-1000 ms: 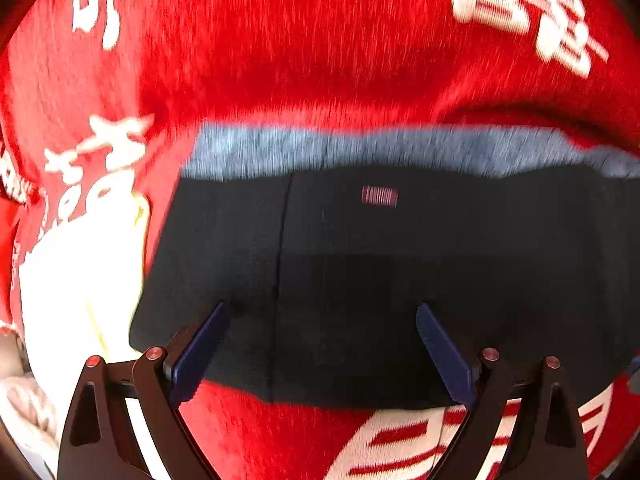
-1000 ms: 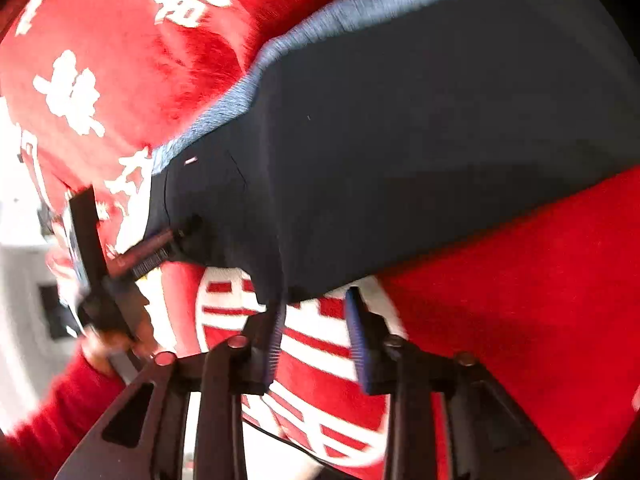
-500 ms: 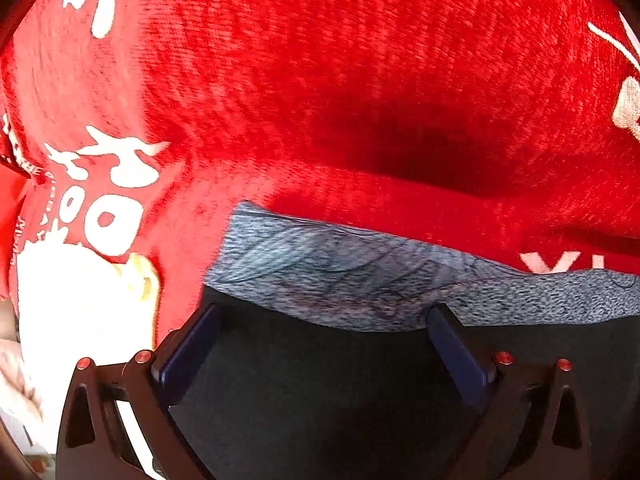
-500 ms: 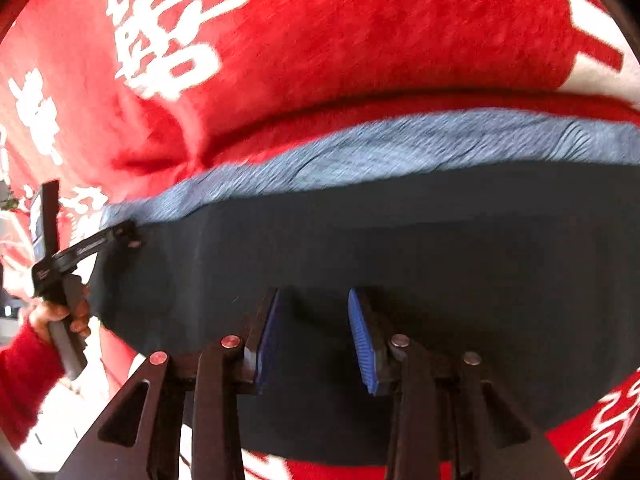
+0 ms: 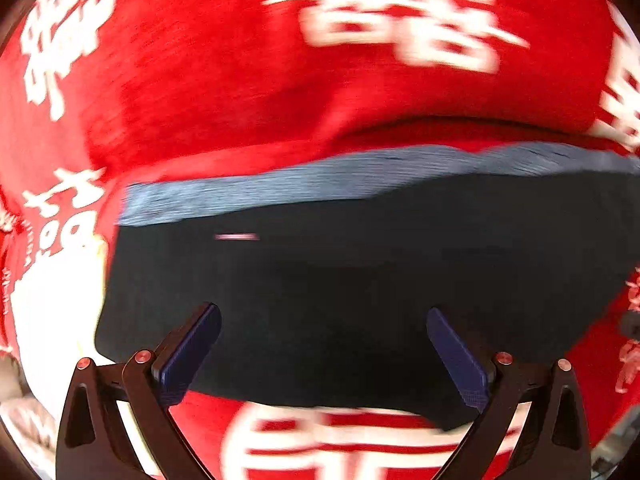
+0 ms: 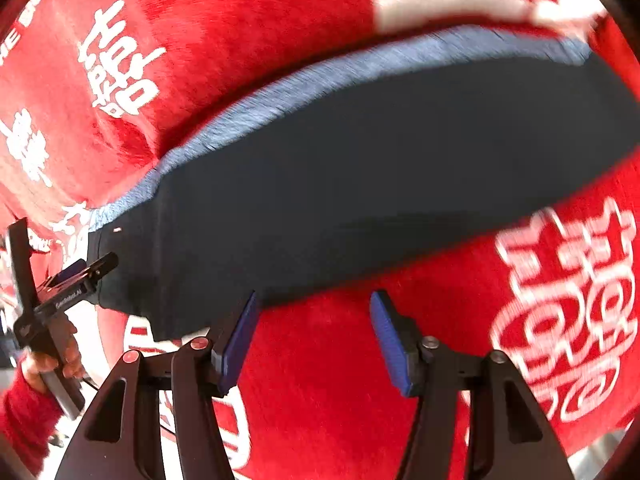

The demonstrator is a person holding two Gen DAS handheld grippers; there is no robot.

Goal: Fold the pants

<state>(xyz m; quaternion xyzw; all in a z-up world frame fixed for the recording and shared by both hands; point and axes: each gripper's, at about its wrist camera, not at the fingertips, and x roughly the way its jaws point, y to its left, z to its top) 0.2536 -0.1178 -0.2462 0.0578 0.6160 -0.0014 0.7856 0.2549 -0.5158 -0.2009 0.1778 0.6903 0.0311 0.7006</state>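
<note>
Folded dark pants (image 5: 340, 280) lie flat on a red blanket (image 5: 240, 100) printed with white characters.

Both tongs are spread wide and grip nothing: the left tongs (image 5: 322, 344) hang over the near edge of the pants, while the right tongs (image 6: 314, 328) sit just off that edge, above bare blanket. A grey-blue band (image 6: 320, 80) (the waistband, it seems) runs along the far side. In the right wrist view, a red-sleeved hand (image 6: 52, 360) holds the left tool at the pants' left end.
</note>
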